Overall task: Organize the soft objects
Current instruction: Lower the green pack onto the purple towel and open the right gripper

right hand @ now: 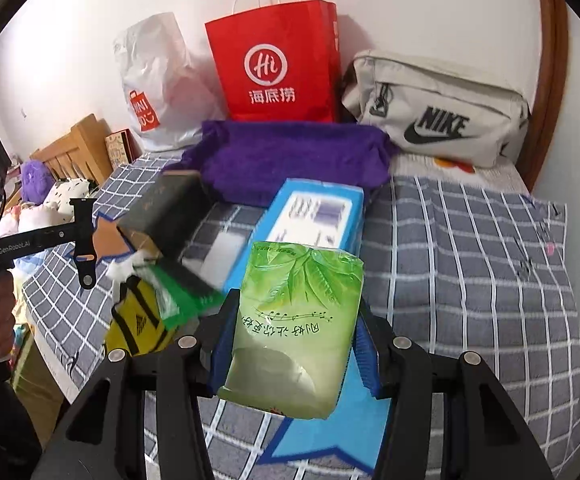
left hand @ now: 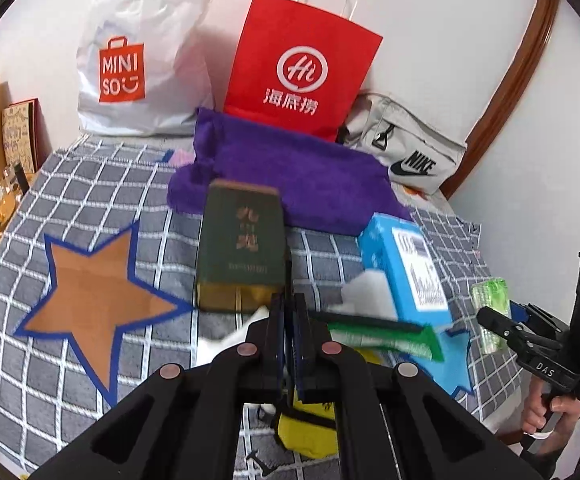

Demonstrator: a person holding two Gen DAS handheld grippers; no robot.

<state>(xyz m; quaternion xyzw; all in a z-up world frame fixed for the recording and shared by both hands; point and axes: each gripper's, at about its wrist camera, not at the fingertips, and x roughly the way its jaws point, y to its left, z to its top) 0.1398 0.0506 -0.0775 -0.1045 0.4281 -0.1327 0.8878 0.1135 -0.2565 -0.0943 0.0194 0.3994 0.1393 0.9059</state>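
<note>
My right gripper (right hand: 296, 300) is shut on a green tissue pack (right hand: 294, 328), held upright above a blue star patch (right hand: 330, 432) on the checked blanket. The left wrist view shows that gripper (left hand: 502, 320) and the pack (left hand: 490, 308) at the far right. My left gripper (left hand: 288, 304) is shut, with a yellow pouch (left hand: 308, 428) hanging just under its fingers and white fluff (left hand: 249, 320) beside them. The exact grip point is hidden. From the right wrist view, the left gripper (right hand: 85, 264) is above the pouch (right hand: 137, 320). A purple towel (left hand: 290, 176) lies farther back.
A dark green book (left hand: 241, 248), a blue box (left hand: 406, 264) and a green-and-black pad (left hand: 382, 336) lie mid-blanket. An orange star patch (left hand: 89, 292) is at the left. A white Miniso bag (left hand: 129, 64), a red paper bag (left hand: 298, 68) and a grey Nike bag (left hand: 410, 148) line the wall.
</note>
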